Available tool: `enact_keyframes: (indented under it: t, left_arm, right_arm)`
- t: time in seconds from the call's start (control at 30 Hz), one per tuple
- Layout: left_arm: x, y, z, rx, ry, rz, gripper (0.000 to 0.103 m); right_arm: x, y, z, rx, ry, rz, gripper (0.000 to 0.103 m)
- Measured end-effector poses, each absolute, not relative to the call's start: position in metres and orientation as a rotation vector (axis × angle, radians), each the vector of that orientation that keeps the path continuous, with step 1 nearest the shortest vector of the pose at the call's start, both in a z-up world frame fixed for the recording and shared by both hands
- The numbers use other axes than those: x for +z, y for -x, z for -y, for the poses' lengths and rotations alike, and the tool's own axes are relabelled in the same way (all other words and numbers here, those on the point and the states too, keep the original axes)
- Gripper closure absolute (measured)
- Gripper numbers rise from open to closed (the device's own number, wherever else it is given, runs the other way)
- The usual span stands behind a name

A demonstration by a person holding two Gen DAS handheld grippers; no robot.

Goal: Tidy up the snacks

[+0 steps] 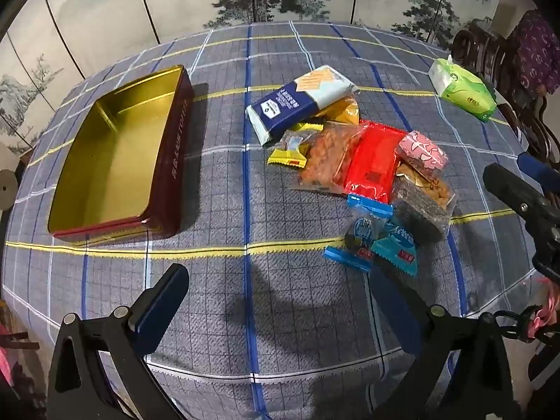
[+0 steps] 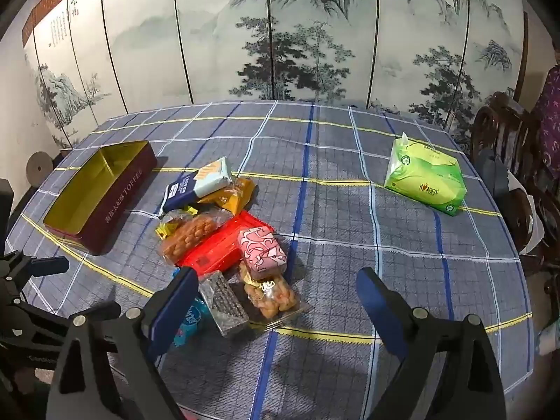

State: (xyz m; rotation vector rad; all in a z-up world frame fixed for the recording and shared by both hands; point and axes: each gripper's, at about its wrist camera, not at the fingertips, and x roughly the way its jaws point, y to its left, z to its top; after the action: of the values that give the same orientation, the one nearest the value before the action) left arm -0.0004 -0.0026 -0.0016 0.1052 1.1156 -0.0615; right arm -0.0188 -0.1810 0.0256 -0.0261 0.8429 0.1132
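An open maroon toffee tin [image 1: 171, 161] [image 2: 119, 203] with a bare gold inside lies on the left of the table. To its right is a heap of snacks: a blue-and-white cracker pack [image 1: 297, 101] [image 2: 199, 183], a red packet [image 1: 374, 164] [image 2: 217, 245], a pink patterned packet [image 1: 421, 152] [image 2: 262, 250], a clear bag of nuts [image 1: 325, 157], blue cookie packets [image 1: 378, 241] and a dark seed bar [image 2: 224, 301]. My left gripper [image 1: 280, 301] is open over bare cloth, nearer than the heap. My right gripper [image 2: 278, 306] is open above the heap's near end, holding nothing.
A green tissue pack [image 1: 462, 91] [image 2: 425, 182] lies at the far right of the checked tablecloth [image 2: 332, 182]. Dark wooden chairs [image 2: 507, 147] stand along the right edge. A painted folding screen [image 2: 280, 35] stands behind the table.
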Motion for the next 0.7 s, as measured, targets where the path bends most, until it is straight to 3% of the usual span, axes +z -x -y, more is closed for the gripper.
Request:
enact_keyframes:
  t: [0.7]
  left_arm:
    - [-0.013,-0.003,-0.019,-0.058,-0.049,-1.174,0.005]
  right_arm:
    - [0.015,0.021,0.167,0.129,0.094,-0.887,0.009]
